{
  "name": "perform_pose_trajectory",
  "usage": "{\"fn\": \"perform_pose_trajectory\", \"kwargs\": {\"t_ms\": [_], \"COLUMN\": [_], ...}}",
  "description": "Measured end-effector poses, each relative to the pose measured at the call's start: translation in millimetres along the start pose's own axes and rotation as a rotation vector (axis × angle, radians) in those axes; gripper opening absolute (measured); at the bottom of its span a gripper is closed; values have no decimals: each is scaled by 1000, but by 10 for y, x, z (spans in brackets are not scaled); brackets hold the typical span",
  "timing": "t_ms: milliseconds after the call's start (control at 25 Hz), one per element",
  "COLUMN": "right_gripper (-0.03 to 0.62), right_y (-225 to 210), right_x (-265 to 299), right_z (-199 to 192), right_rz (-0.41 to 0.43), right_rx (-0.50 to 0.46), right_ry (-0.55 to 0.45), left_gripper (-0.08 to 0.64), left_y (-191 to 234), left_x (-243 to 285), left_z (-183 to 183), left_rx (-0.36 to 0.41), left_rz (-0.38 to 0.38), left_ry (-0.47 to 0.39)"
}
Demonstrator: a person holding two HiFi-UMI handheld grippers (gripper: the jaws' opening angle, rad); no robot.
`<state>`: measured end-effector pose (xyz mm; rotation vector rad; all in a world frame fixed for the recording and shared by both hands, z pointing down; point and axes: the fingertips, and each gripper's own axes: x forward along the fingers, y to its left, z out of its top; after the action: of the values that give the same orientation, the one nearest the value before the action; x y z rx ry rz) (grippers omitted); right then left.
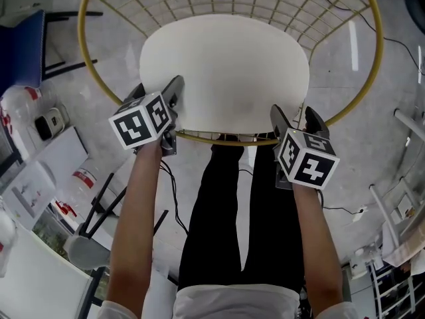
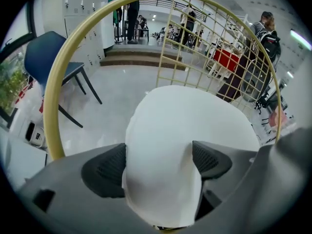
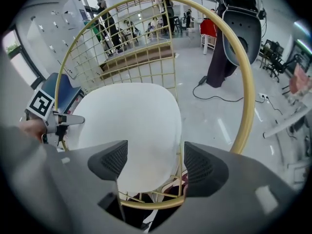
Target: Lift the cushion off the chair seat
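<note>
Left gripper (image 2: 158, 161) straddles the cushion's (image 1: 226, 72) near-left edge, jaws released. Right gripper (image 3: 152, 162) is likewise unclenched over the chair's (image 1: 84, 45) near-right rim.

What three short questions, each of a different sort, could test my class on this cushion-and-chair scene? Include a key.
1. True or false: the white cushion has already been taken off the yellow-rimmed chair.
2. What stands between the jaws of the left hand-held gripper? A) the cushion's edge B) a cable C) nothing
3. Fill in: the jaws of the right hand-held gripper are ___.
Key: 1 false; 2 A; 3 open.
</note>
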<state>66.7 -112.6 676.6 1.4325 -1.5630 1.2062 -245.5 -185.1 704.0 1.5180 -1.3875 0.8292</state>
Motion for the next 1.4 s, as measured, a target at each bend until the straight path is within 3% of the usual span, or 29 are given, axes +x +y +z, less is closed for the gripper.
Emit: {"fn": "perform_pose_trajectory", "kwargs": {"t_ms": [440,640,1400], "right_gripper": [388,358,290], "right_y": [-59,-95,-157], "right_x": [345,299,239], "right_z": [65,74,74], "right_rz": [-54,-84,-98], "right_rx": [40,29,29], "right_ry": [29,9,-5], "left_gripper": [411,319,251], "left_y": [-29,-74,-38], "left_x": [125,90,-21], "left_z": [-36,-93,-91], "left_rx": [-92,-24,7], "left_rz": [-51,-59,-28], "left_ry": [51,61,31]}}
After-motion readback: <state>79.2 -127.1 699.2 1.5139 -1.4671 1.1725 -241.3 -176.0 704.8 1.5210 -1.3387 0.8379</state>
